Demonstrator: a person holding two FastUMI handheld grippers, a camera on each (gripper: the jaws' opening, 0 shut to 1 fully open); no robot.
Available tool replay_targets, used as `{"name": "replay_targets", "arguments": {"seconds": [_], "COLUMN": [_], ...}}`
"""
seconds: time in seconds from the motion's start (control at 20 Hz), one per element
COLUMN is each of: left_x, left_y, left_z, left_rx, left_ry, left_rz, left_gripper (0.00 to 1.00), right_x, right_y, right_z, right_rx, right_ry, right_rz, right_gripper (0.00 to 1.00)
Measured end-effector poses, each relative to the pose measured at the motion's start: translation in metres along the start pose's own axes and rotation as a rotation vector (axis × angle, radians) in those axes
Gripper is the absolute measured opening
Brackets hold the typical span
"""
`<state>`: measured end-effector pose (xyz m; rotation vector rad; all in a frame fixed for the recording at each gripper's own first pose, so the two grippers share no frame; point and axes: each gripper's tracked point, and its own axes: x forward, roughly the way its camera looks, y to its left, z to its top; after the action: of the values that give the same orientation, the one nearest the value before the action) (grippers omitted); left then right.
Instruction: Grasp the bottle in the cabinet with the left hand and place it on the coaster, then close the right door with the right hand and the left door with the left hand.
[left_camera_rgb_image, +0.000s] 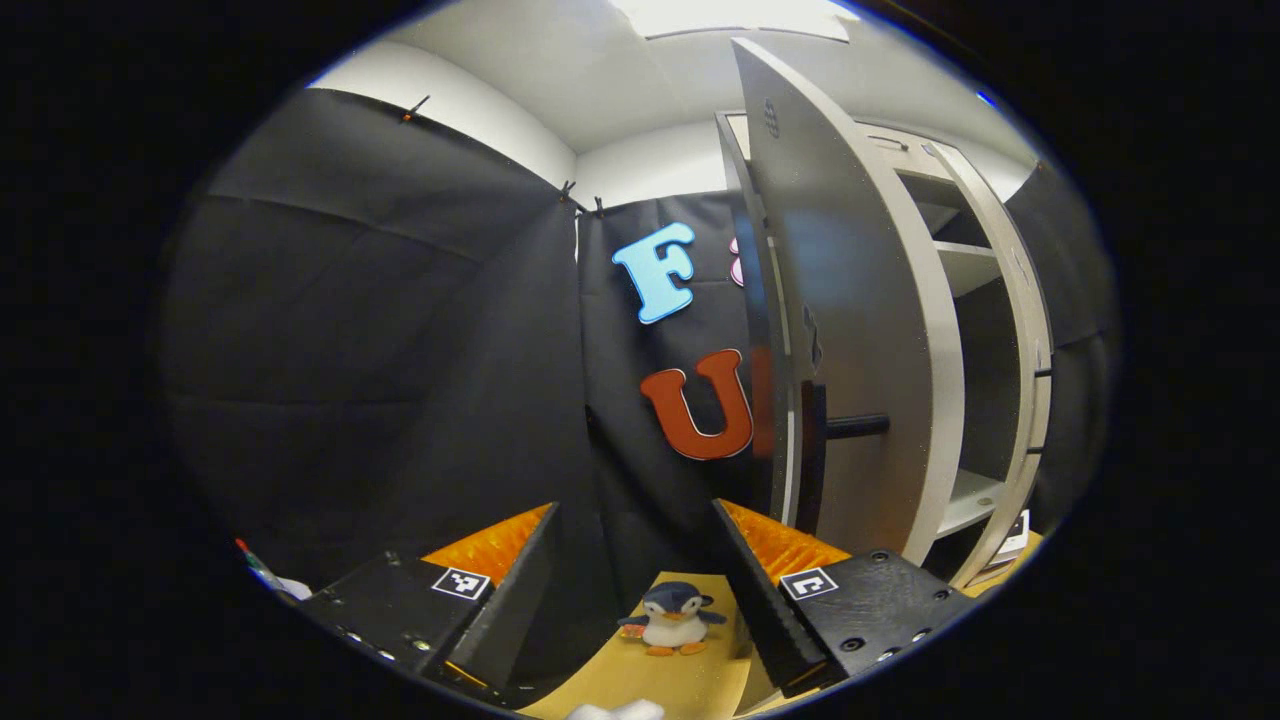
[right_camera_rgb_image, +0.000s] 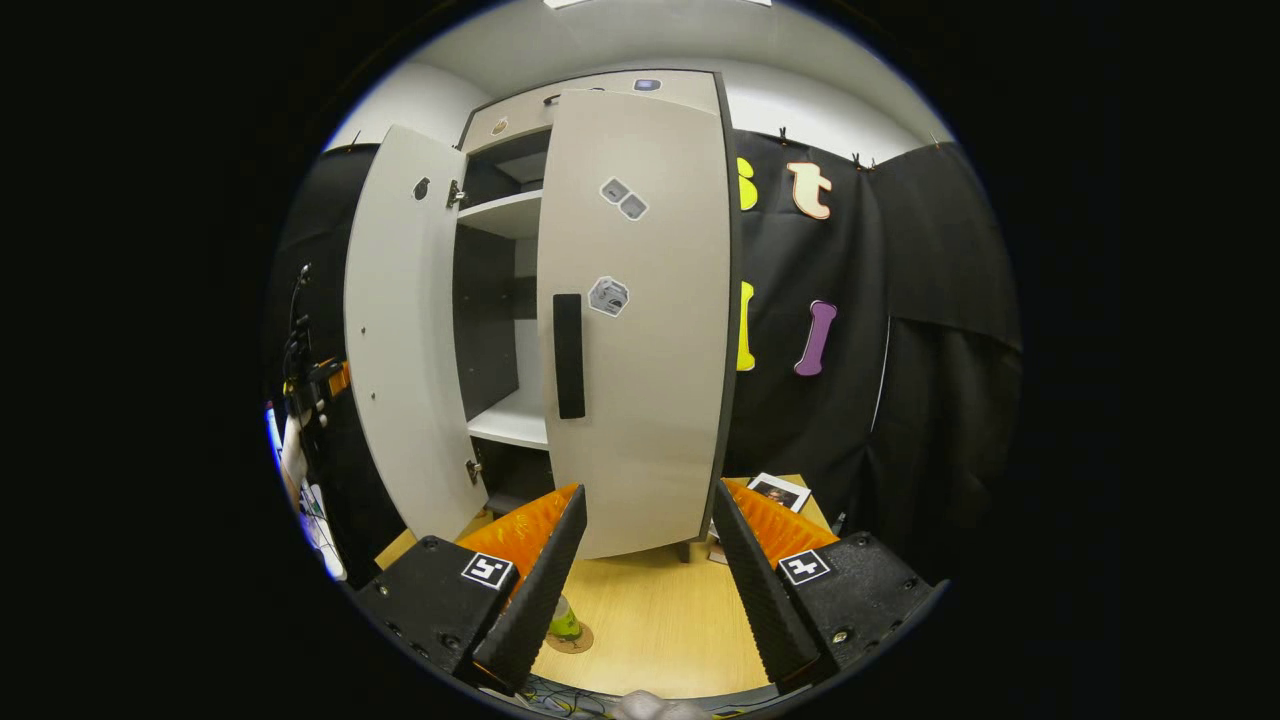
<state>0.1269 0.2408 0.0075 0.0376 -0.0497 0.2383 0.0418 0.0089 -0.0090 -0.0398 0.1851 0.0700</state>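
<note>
In the right gripper view the right hand-held gripper (right_camera_rgb_image: 640, 560) is held wide open with nothing between its fingers, pointed at the cabinet (right_camera_rgb_image: 600, 90) from a little way back. The right door (right_camera_rgb_image: 640, 330) is swung nearly shut, its flat face towards the camera, with a dark vertical handle (right_camera_rgb_image: 568, 355) near its left edge and a few small stickers (right_camera_rgb_image: 608, 296) on it. The left door (right_camera_rgb_image: 400, 330) stands wide open, and between the two doors a pale shelf (right_camera_rgb_image: 512, 422) shows inside. Low between the fingers, partly hidden by the left finger, a small green bottle (right_camera_rgb_image: 564, 622) stands on a round brown coaster (right_camera_rgb_image: 572, 638) on the wooden bench (right_camera_rgb_image: 660, 620); it looks upright, though little of it can be seen. A photo card (right_camera_rgb_image: 778, 491) lies on the bench near the cabinet's right foot. At the far left edge the other hand-held gripper shows, small and blurred.

In the left gripper view the left hand-held gripper (left_camera_rgb_image: 635, 580) is likewise spread wide and holds nothing. It sits close beside the left door (left_camera_rgb_image: 850, 330), seen nearly edge-on, with its dark handle (left_camera_rgb_image: 855, 427) sticking out. A small plush penguin (left_camera_rgb_image: 672, 620) stands on the bench (left_camera_rgb_image: 690, 685) between the fingers, well beyond them
</note>
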Motion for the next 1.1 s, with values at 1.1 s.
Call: {"name": "replay_targets", "arguments": {"seconds": [1.1], "left_x": [-0.007], "left_y": [-0.174], "left_z": [-0.005], "left_rx": [-0.086], "left_ry": [0.106], "left_rz": [-0.191], "left_gripper": [0.96], "right_x": [0.006], "right_y": [-0.058], "right_z": [-0.003], "right_rx": [-0.033], "right_ry": [0.002], "right_rz": [0.118], "right_gripper": [0.79]}}
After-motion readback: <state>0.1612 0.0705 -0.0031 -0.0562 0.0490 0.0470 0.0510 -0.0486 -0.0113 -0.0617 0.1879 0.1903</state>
